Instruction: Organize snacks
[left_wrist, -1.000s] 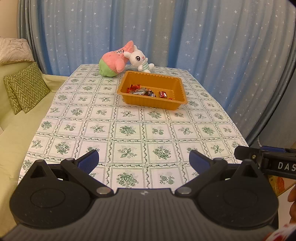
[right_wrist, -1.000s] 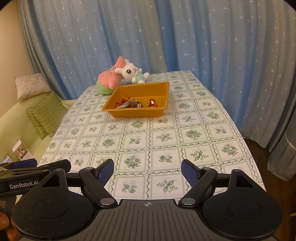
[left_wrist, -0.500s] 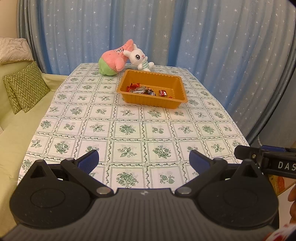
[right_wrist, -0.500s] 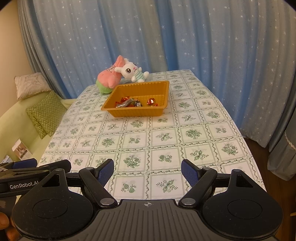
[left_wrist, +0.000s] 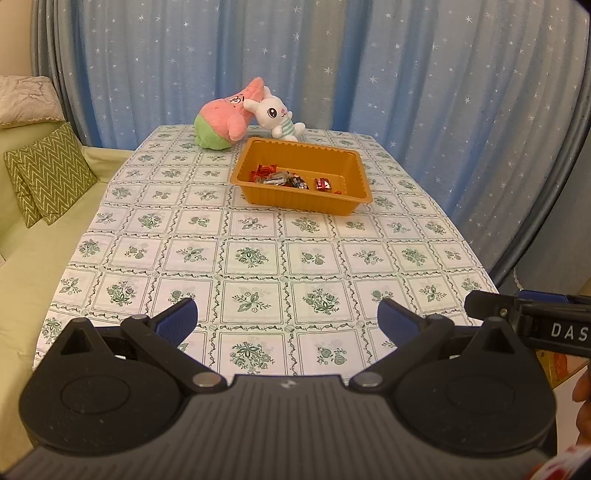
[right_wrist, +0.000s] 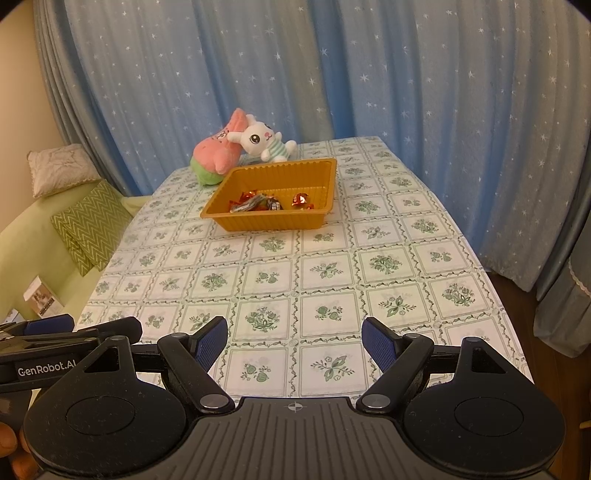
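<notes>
Step, as judged: standby at near edge of surface (left_wrist: 258, 225). Left gripper (left_wrist: 287, 317) and right gripper (right_wrist: 294, 341): jaws wide apart, empty. Snacks (left_wrist: 291, 180) lie in orange tray (left_wrist: 295, 201), far end. Next move likely: long forward reach into tray.

Lying across the table (left_wrist: 258, 254): a green-patterned cloth. Sitting toward the far edge: an orange tray (left_wrist: 301, 197). Resting behind it: two plush toys (left_wrist: 236, 114).

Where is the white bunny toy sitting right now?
The white bunny plush is at the far end of the table, leaning against the pink star plush, just behind the orange snack tray; both views show it left of centre.
</notes>
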